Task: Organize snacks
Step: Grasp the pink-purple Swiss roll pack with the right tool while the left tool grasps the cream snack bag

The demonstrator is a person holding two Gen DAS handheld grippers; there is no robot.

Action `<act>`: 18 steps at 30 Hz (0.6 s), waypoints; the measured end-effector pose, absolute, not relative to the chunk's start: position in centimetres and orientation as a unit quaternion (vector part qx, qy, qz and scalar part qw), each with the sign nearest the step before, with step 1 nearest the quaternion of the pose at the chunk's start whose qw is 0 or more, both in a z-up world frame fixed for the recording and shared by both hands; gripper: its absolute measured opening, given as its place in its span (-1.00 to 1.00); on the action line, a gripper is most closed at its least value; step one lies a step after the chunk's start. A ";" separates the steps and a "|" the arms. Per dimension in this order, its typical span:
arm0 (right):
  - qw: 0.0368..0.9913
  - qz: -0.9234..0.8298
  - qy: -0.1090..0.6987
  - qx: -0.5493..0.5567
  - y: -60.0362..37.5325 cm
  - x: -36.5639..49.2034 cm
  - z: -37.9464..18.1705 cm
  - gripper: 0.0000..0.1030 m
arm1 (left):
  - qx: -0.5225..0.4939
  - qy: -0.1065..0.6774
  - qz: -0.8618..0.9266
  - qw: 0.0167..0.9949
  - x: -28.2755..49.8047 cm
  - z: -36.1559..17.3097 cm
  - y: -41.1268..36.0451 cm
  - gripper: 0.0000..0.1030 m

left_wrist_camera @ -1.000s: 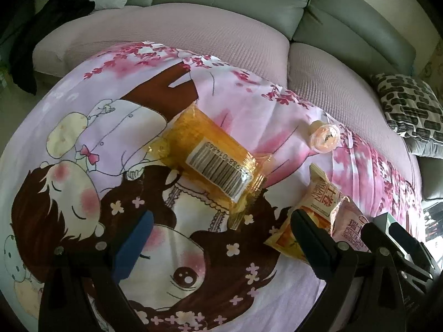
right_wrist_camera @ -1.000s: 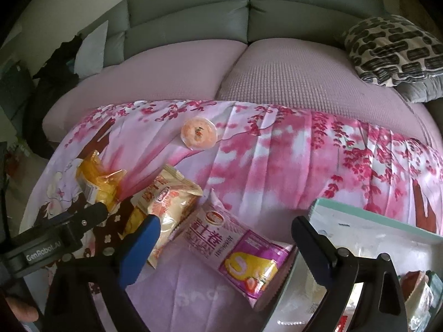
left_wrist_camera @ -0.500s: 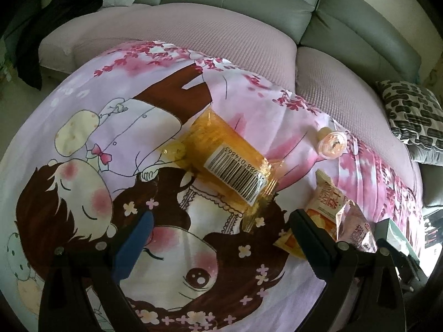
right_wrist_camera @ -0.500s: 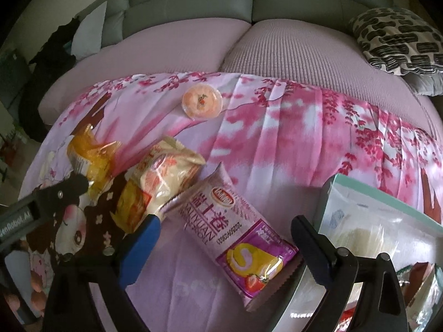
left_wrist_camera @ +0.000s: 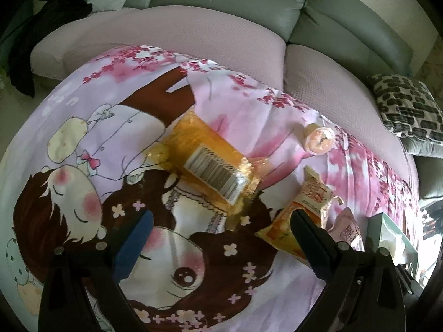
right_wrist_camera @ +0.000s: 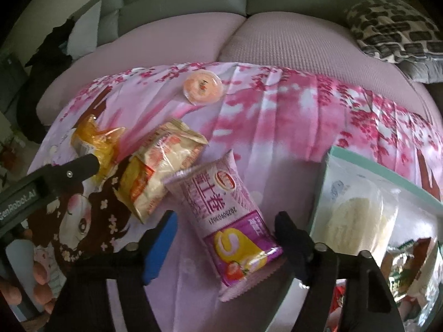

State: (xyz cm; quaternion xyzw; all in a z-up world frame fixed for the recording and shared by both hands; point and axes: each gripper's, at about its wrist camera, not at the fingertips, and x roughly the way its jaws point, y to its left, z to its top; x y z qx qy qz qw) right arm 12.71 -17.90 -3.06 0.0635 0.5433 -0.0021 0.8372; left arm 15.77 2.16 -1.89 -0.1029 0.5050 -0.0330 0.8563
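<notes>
Closer now than a second ago, the right gripper (right_wrist_camera: 224, 238) has come down over the purple snack pack (right_wrist_camera: 227, 221), fingers spread and straddling its lower end on the bed sheet (right_wrist_camera: 277, 127) beside the storage box (right_wrist_camera: 360, 166). Pinch across the middle, not the crinkled seal. Left gripper (left_wrist_camera: 218, 238) hovers released below the orange packet (left_wrist_camera: 210, 163).

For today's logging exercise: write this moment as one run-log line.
left gripper: open, above orange packet | right gripper: open, straddling purple packet | bin: right
</notes>
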 end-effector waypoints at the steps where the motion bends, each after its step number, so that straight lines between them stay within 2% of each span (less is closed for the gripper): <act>1: 0.836 -0.003 0.545 0.064 -17.9 12.6 -3.2 0.36 | -0.100 0.504 -0.037 0.857 15.8 -1.8 1.9 0.93; 2: 0.834 -0.006 0.548 0.063 -17.9 12.6 -3.3 0.24 | -0.098 0.503 -0.040 0.858 15.7 -1.7 1.7 0.93; 5: 0.829 -0.012 0.555 0.072 -18.2 12.4 -3.7 0.09 | -0.089 0.501 -0.052 0.859 15.7 -1.4 0.8 0.93; 8: 0.829 -0.015 0.552 0.085 -18.5 12.0 -3.7 0.00 | -0.080 0.500 -0.067 0.860 15.7 -1.2 -0.2 0.93; 18: 0.828 -0.008 0.549 0.110 -18.7 10.7 -3.4 -0.05 | -0.044 0.498 -0.127 0.857 15.6 -1.3 -4.5 0.89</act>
